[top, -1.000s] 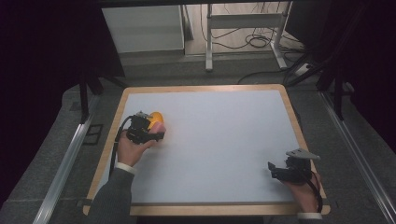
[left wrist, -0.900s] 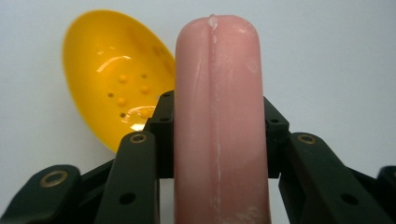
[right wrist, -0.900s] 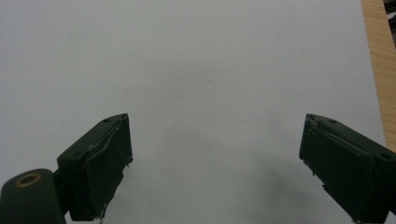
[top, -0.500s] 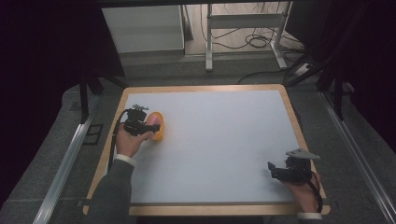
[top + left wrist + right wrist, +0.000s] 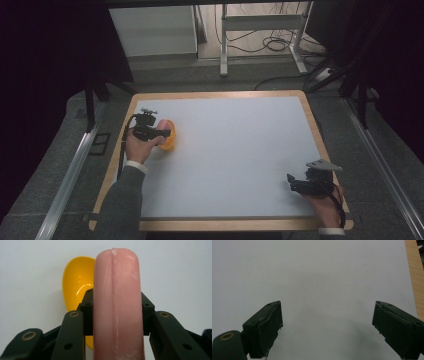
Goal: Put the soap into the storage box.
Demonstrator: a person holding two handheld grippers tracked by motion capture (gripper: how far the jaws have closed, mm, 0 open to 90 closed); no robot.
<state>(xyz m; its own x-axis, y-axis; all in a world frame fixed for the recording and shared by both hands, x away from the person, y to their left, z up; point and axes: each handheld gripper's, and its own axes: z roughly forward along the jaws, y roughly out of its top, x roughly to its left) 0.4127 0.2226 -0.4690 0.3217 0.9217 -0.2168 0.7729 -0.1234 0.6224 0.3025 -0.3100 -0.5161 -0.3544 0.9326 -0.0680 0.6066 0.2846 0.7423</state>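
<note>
Dark room all round, grey floor with cables and white table legs at the back. White tabletop (image 5: 240, 150) with a wooden rim, lit evenly.

Over by the left edge, toward the far corner: left tool (image 5: 159, 134) gripped in the left hand (image 5: 137, 146), dark sleeve (image 5: 120, 205) running in from the near edge, cable looping off the back. Jaws clamped on a pink sausage (image 5: 117, 305), pressed against both its sides, rounded tip poking well out in front. Looks smooth, faint seam down the middle, a few pale scuffs. Directly below it on the white surface, a yellow spoon bowl (image 5: 75, 287), glossy, partly covered by the sausage and the left jaw. From above, same yellow shape (image 5: 170, 140) just beside the tool's tip, pink barely peeking out at the jaws. Cannot tell whether sausage and spoon are touching.

Across at the near right corner: right tool (image 5: 300, 183) held in the right hand (image 5: 325, 205), grey three-cornered plate (image 5: 322, 165) on top, pointing toward the left edge. Jaws spread wide apart, bare white surface between them, strip of wooden rim (image 5: 413, 275) off to one side, soft shadow under the jaws. Well apart from the sausage and spoon.
</note>
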